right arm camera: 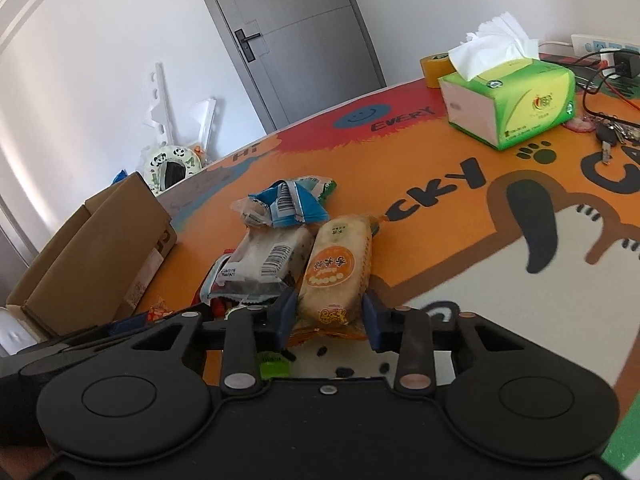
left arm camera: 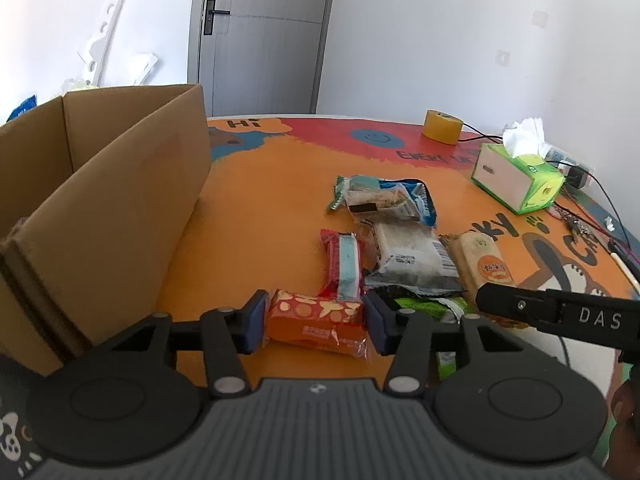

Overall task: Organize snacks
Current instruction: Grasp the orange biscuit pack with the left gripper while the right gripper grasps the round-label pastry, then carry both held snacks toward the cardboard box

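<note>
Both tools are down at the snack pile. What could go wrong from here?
1. The left tool brackets the orange pack, but the red pack touches its far edge and could get dragged along.
2. The right tool straddles only the near end of the rice cracker; lifted from there, it may droop or slip.
3. Both tools work close together, so moving toward the box at once risks a collision.

An orange cartoon-printed table [left arm camera: 260, 216] is shown bearing a cardboard box [left arm camera: 100, 216], snack packets [left arm camera: 400, 240], a tissue box [left arm camera: 516, 180] and tape roll [left arm camera: 442, 126].
</note>
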